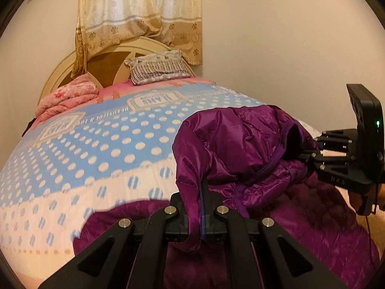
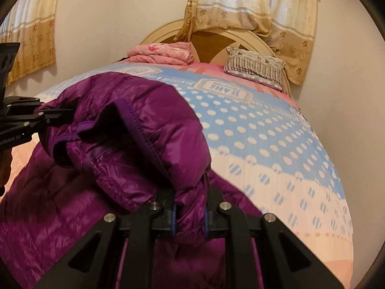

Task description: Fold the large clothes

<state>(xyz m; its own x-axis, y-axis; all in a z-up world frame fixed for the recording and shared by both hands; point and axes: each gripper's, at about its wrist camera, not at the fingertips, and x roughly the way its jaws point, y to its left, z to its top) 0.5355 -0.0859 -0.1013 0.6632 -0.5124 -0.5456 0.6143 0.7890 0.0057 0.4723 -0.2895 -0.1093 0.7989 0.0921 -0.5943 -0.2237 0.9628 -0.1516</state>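
Right now both grippers are clamped on a purple puffer jacket [image 1: 240,139], holding its upper part up off the bed [image 1: 101,149] while the rest lies on the polka-dot bedspread. At six o'clock in its own view, the left gripper [image 1: 203,207] pinches a thin fold. The right gripper [image 2: 190,213] squeezes a thicker bunch of fabric. Toward twelve o'clock a striped pillow [image 1: 158,68] leans at the headboard [image 1: 108,65], a folded pink quilt [image 1: 69,96] beside it.
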